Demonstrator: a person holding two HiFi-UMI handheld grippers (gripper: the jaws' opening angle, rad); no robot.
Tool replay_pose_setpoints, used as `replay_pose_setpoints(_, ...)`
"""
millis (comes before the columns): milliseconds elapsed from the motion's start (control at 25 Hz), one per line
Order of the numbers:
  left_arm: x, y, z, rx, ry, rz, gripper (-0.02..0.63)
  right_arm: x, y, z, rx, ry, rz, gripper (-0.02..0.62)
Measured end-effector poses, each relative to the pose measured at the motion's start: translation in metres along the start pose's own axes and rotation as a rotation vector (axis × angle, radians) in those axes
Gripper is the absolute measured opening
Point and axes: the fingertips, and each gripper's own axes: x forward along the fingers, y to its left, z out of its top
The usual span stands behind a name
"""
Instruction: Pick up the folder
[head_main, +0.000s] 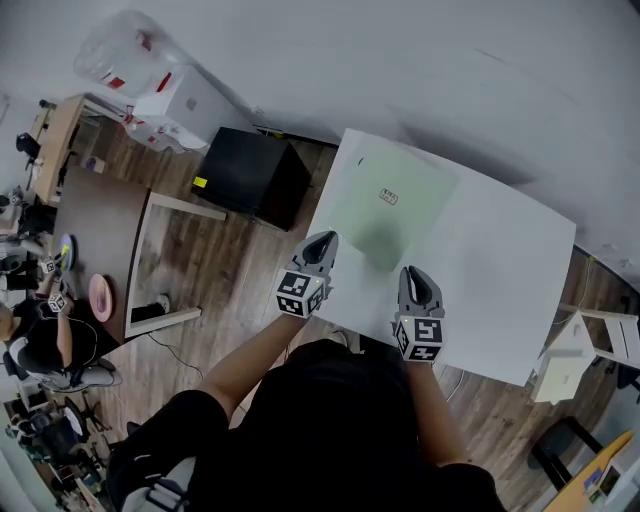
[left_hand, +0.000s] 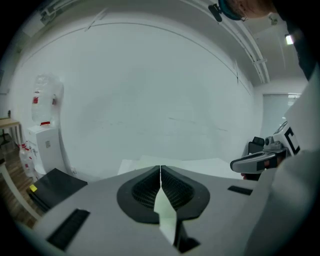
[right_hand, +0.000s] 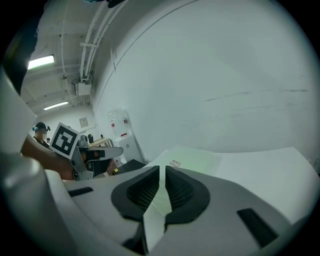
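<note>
Folder, flat on table — left gripper and right gripper clenched on nothing, near it; best opened before pinching its near edge.

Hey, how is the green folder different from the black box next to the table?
The folder is pale green and lies flat and thin; the black box is a bulky dark block. The folder rests on the white table; the black box stands on the wooden floor beside it. Both are rectangular and carry a small label.

Pale green folder, flat on table
</note>
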Motion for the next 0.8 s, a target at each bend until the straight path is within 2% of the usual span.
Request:
replay_pose_setpoints(200,0.018,0.024,-0.020,0.053,0.085,0.015,0.015,0.022,-0.018,-0.021,0.062,0.038,-0.041,0.037)
replay_pose_setpoints(360,0.031,0.040,-0.039,0.045,0.140,0.019,0.017,0.041,-0.032,-0.049,0.119,0.100,-0.076,0.037)
replay_pose_setpoints(440,0.038,0.048,-0.043,0.052,0.160,0.009,0.040,0.051,-0.035,-0.060,0.132,0.129,-0.086,0.043)
replay_pose_setpoints(520,0.046,0.054,-0.046,0.058,0.177,-0.011,0.089,0.060,-0.035,-0.070,0.147,0.164,-0.082,0.096)
replay_pose_setpoints(680,0.067,0.066,-0.049,0.074,0.196,-0.047,0.125,0.080,-0.036,-0.087,0.186,0.227,-0.082,0.192)
replay_pose_setpoints(800,0.085,0.074,-0.062,0.044,0.250,-0.094,0.184,0.091,-0.040,-0.097,0.251,0.263,-0.092,0.241)
